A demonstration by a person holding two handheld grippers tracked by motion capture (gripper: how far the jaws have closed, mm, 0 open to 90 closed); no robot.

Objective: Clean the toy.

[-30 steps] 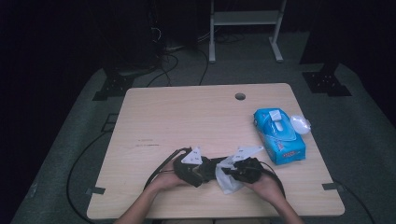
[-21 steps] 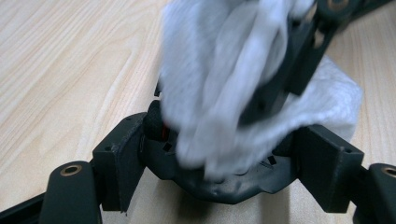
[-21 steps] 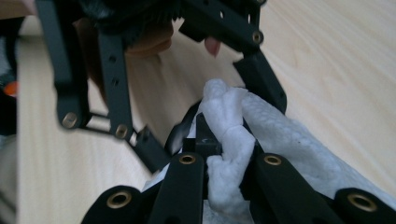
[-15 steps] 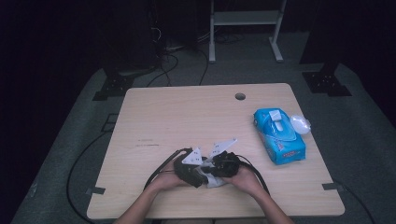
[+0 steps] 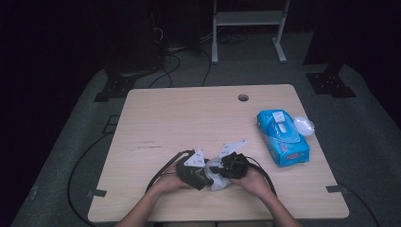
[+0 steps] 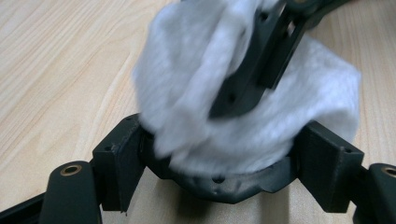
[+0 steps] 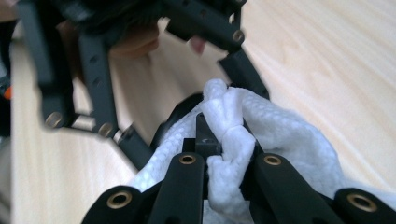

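Wooden table (image 5: 189, 118) in a dark room.
Right gripper (image 7: 224, 140) pinches the white wipe (image 7: 289, 135) between the left gripper (image 6: 229, 154)'s spread fingers.

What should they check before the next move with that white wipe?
1. Right gripper shut on the white wipe: ok.
2. Left gripper jaws wide around a dark curved object; grip on it: cannot tell.
3. Wipe draped over that object, between the two grippers: ok.
4. Blue wipe pack apart from the hands, out of the way: ok.
5. Table bare ahead of the grippers: ok.
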